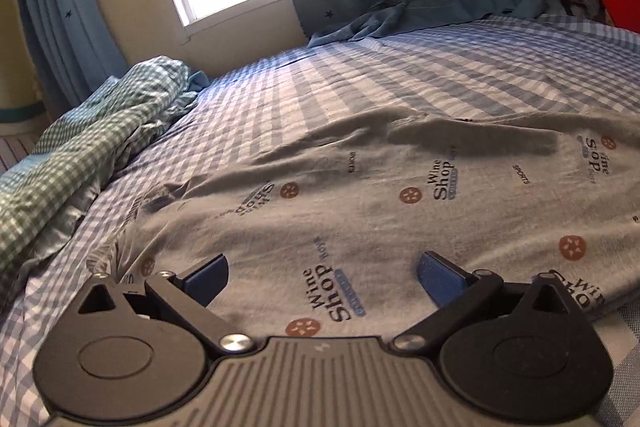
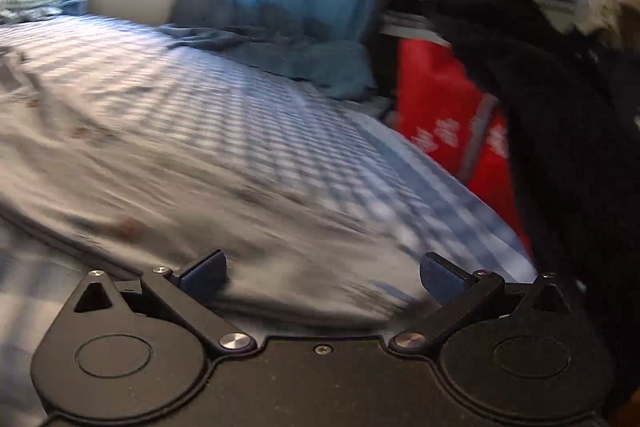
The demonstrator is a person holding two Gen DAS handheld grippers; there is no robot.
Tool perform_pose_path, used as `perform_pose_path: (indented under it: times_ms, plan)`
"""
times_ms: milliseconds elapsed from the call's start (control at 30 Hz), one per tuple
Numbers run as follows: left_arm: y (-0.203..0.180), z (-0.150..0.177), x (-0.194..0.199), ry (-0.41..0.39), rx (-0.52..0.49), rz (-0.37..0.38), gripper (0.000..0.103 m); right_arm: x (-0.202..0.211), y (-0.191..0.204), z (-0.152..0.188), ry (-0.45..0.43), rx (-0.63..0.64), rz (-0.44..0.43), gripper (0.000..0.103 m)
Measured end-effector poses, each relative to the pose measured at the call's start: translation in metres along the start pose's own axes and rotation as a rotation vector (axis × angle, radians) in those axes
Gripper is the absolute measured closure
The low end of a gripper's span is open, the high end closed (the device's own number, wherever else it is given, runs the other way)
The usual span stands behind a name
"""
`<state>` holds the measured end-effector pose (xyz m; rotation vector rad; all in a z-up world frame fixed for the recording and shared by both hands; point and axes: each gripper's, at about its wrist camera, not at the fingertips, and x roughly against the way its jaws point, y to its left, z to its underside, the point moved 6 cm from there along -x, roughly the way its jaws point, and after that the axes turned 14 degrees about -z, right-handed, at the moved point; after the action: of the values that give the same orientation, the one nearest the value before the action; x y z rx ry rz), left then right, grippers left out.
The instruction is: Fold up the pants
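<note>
Left tongs (image 1: 322, 277) stand wide, nothing between their blue pads, low over the near edge of the printed grey pants (image 1: 360, 195). Right tongs (image 2: 323, 275) stand equally wide and empty above the same garment's edge; that view is blurred. The pants lie spread, lightly rumpled, on the checked bed sheet (image 1: 440, 67). Risk: if you close here, you may pinch the sheet along with the cloth, or catch one layer only, and the fold would drag crooked.
</note>
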<state>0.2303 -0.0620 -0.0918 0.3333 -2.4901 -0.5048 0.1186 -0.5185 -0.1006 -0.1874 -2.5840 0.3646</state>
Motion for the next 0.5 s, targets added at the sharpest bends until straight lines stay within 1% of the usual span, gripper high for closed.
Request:
perform_pose_path:
  times_ms: [33,100,133,200,267,400,500]
  plan:
    - [0.005,0.0,-0.001,0.015,0.009,-0.016,0.0,0.002,-0.014,0.006,0.002,-0.019,0.041,0.001]
    - [0.004,-0.004,0.004,0.028,0.01,-0.034,0.0,0.009,-0.039,0.016,-0.007,-0.086,0.073,0.001]
    - [0.0,-0.007,0.008,0.025,0.004,-0.035,0.0,0.014,-0.048,0.019,-0.021,-0.127,0.073,0.001]
    - [-0.015,-0.017,0.019,0.001,-0.01,-0.011,0.0,0.027,-0.065,0.027,-0.069,-0.212,0.018,0.001]
    - [-0.04,-0.03,0.031,-0.025,-0.02,0.042,0.0,0.034,-0.069,0.029,-0.094,-0.264,-0.058,0.001]
    - [-0.109,-0.062,0.055,-0.06,-0.051,0.2,0.0,0.035,-0.066,0.032,-0.096,-0.328,-0.19,0.001]
    - [-0.169,-0.088,0.078,-0.086,-0.079,0.326,0.0,0.03,-0.061,0.031,-0.087,-0.366,-0.231,0.001]
